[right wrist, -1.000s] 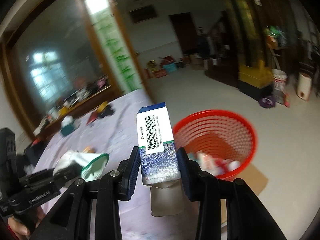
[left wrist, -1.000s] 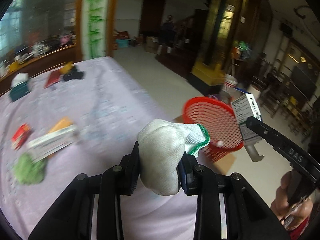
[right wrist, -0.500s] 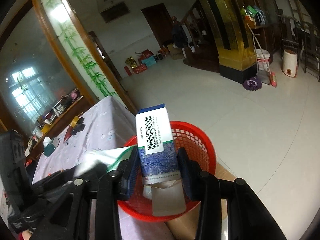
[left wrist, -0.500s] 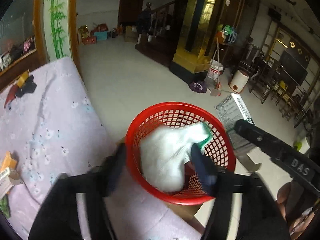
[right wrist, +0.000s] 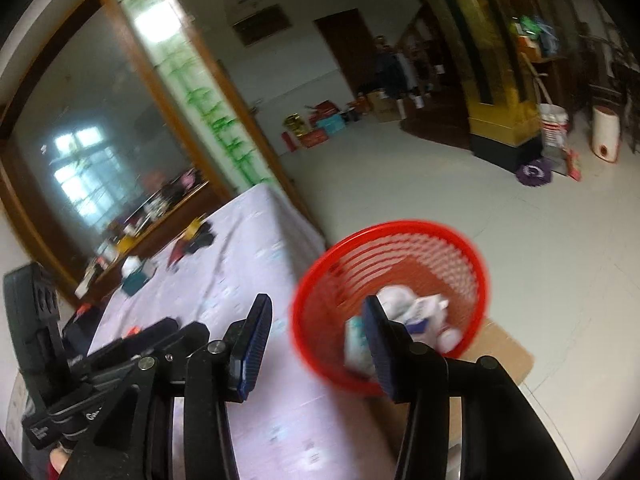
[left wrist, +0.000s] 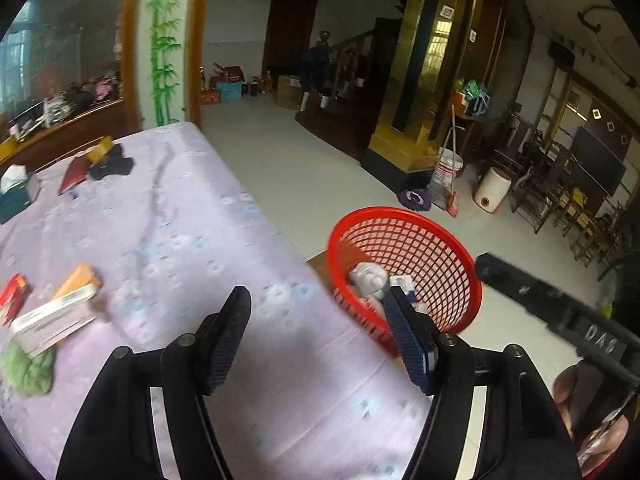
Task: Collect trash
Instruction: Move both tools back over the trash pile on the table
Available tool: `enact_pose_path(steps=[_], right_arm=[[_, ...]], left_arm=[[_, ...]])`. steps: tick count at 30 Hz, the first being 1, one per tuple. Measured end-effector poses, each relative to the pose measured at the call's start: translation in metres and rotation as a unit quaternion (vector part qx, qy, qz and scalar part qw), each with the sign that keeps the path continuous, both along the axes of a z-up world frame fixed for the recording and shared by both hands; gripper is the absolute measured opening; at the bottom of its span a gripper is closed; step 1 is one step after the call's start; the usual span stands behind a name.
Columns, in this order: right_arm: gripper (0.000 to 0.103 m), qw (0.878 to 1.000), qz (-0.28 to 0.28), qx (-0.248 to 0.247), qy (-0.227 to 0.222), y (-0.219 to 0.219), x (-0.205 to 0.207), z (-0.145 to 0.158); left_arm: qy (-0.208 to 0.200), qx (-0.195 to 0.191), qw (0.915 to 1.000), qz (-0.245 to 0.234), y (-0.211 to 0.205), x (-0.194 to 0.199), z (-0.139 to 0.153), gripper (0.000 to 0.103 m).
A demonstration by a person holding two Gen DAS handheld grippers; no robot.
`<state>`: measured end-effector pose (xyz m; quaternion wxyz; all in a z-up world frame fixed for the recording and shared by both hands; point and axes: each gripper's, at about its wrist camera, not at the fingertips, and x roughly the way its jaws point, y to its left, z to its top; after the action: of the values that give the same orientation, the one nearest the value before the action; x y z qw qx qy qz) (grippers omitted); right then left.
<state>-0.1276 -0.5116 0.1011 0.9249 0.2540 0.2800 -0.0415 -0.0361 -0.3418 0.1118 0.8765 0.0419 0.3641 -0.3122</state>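
Lower left of left view: green rag (left wrist: 28, 366), soft, pinch anywhere; white box (left wrist: 52, 318), light, stiff, grip across narrow sides. Left gripper (left wrist: 320, 336) spread, empty. Right gripper (right wrist: 316, 344) opening, empty. Red basket (left wrist: 460, 248) centre-right.

The left gripper (left wrist: 318, 334) is a black frame of flat, angular plastic links; round silver screw heads sit at the link joints; each finger ends in a long pad (left wrist: 408, 336) of dark blue ribbed rubber; the right gripper (right wrist: 316, 346) is built alike, with black links, silver screws and blue ribbed pads (right wrist: 252, 344); seen from the left wrist view, its black body carries pale raised letters reading DAS; from the right wrist view, the left gripper's body shows a tall black block at far left and small white lettering, too blurred to read; a red sleeve edge shows at the bottom right corner of the left wrist view.
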Motion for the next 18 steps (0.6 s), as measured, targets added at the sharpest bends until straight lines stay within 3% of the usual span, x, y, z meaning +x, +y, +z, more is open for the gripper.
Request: enact_pose_path(steps=[12, 18], right_arm=[[0.054, 0.994, 0.110, -0.021, 0.020, 0.111, 0.028, -0.005], [0.054, 0.990, 0.134, -0.032, 0.029, 0.136, 0.032, -0.009]], left_arm=[[0.001, -0.007, 0.9965, 0.083, 0.141, -0.005, 0.004, 0.072], [0.001, 0.007, 0.9877, 0.156, 0.223, 0.014, 0.001, 0.077]])
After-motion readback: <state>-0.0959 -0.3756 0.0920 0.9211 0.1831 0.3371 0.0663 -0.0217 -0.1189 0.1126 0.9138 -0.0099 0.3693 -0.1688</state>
